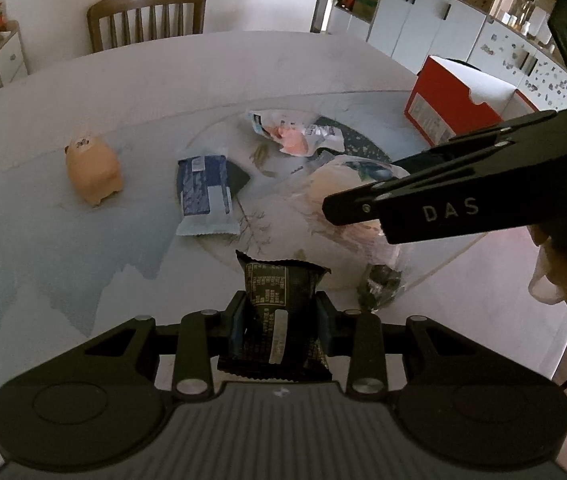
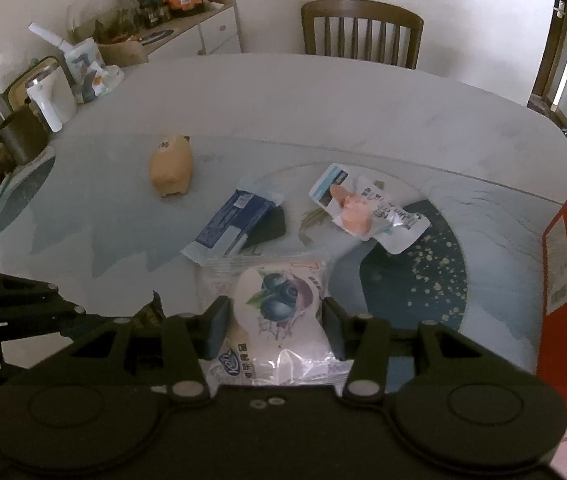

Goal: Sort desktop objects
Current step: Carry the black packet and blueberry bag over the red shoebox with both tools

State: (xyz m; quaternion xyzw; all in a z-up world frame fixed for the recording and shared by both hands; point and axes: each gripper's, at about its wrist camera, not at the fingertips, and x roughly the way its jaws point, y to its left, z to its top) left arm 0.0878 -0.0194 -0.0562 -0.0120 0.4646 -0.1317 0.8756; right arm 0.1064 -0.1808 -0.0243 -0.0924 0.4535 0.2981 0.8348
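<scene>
Left gripper: jaws clamped on a dark snack packet, pads pressing its two sides, the packet standing up between them above the near edge of the table.
Right gripper: jaws clamped on a clear blueberry bread bag, which bulges between the pads; in the left wrist view this gripper reaches in from the right edge over the same bag.
Step in hand: both hands appear loaded, so the likely job is carrying each item to its sorting place, probably the red box at the table's right edge.
Left on the table: a blue wrapper near the middle, a torn clear pouch with pink contents beyond it toward the far edge, a tan pig figure toward the left edge, and a small dark scrap by the near edge.
Doing it well: hold the squeeze steady, since both wrappers are slick and soft; the bread bag could crush or slide out if pressure changes.
Clearance: the two grippers sit close, so take one to the box first and keep the other back.
Release: lower each packet inside the box rim before parting the jaws.
Uncertain: the box interior is not visible.
</scene>
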